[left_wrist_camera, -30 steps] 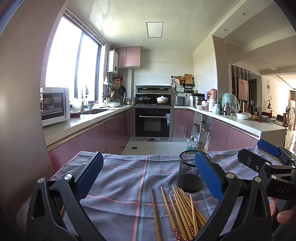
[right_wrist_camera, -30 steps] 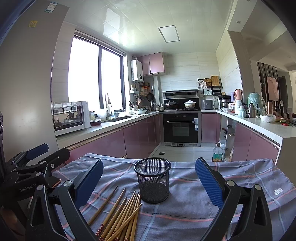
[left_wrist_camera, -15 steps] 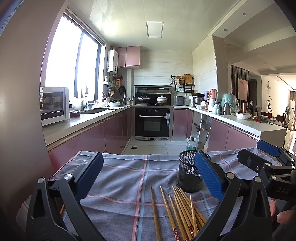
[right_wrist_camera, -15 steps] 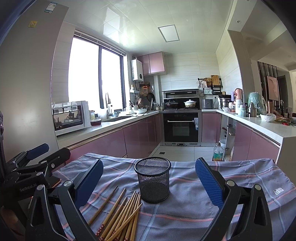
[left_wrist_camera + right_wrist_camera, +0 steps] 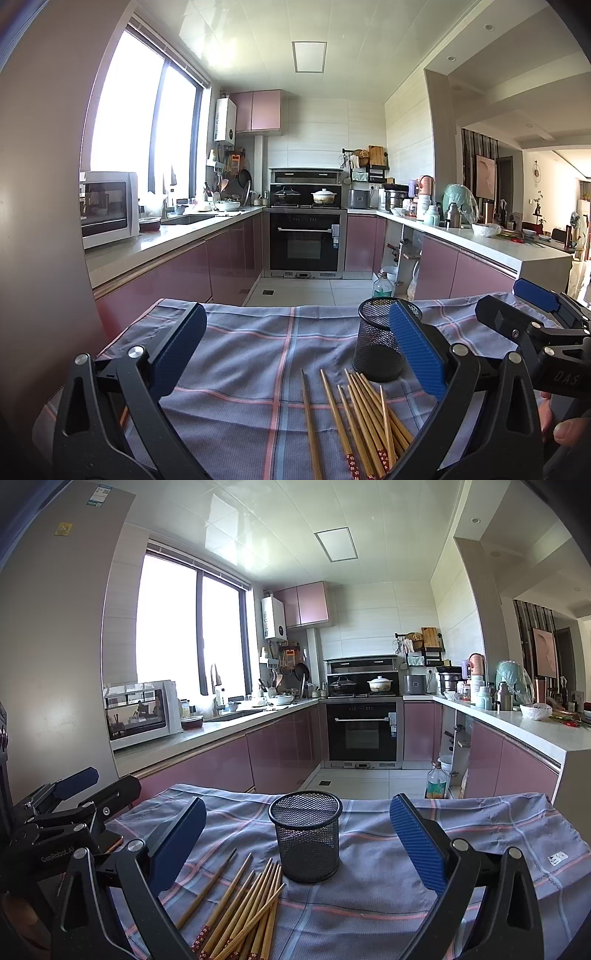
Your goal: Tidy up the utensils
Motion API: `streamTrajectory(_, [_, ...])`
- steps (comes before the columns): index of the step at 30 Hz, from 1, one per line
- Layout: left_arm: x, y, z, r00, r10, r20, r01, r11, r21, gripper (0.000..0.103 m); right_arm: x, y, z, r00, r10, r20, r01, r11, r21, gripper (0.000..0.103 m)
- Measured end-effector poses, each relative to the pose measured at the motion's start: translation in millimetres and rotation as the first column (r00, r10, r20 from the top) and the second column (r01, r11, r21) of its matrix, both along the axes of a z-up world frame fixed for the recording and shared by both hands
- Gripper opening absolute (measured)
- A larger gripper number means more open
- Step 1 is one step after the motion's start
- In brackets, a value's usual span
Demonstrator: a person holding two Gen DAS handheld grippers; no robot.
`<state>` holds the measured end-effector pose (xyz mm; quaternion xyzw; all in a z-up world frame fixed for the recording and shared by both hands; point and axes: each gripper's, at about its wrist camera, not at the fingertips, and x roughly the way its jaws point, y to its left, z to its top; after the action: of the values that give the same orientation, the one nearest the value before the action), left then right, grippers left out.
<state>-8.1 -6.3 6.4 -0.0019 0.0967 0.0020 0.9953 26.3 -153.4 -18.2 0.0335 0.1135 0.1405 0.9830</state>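
A black mesh cup (image 5: 306, 836) stands upright and empty on a blue plaid cloth (image 5: 388, 897); in the left wrist view the mesh cup (image 5: 373, 345) sits partly behind a blue pad. Several bamboo chopsticks (image 5: 243, 904) lie in a loose bundle on the cloth in front of the cup, left of it; the left wrist view has these chopsticks (image 5: 364, 417) at the lower right. My left gripper (image 5: 297, 354) is open above the cloth with nothing between its pads. My right gripper (image 5: 297, 840) is open too, level with the cup and short of it.
The cloth-covered table ends just beyond the cup, with a tiled kitchen floor (image 5: 354, 779) behind. Pink cabinets and counters run along both sides, an oven (image 5: 364, 731) at the back. A plastic bottle (image 5: 436, 782) stands on the floor. A person's fingers (image 5: 565, 428) hold the right gripper's handle.
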Motion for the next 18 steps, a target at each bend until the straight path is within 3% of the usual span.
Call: streamTrajectory(18, [0.3,-0.2,-0.3,1.0,0.0,-0.002,0.0,1.0,0.001,0.097,-0.4,1.2,-0.8,1.0,-0.001,-0.002,0.001,1.0,0.0,0.096])
